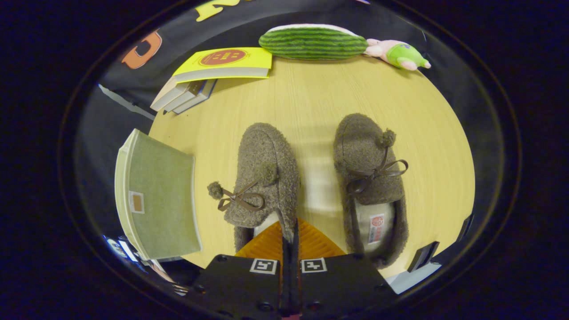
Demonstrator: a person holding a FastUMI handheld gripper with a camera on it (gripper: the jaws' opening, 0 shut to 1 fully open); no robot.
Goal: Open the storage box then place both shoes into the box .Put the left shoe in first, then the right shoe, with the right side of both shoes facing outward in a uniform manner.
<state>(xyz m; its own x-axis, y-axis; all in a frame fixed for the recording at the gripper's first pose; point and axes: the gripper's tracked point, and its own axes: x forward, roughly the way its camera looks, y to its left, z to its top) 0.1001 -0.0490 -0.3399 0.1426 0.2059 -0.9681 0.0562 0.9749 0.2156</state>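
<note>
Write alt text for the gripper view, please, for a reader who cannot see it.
The gripper is shut on the collar of the left fuzzy brown slipper; the right slipper lies beside it on a wooden table. A green storage box stands left, books and plush toys beyond.

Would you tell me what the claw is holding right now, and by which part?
The claw is shut on the left shoe, pinching the inner side wall of its collar, beside the opening. The right shoe lies apart on the table.
</note>
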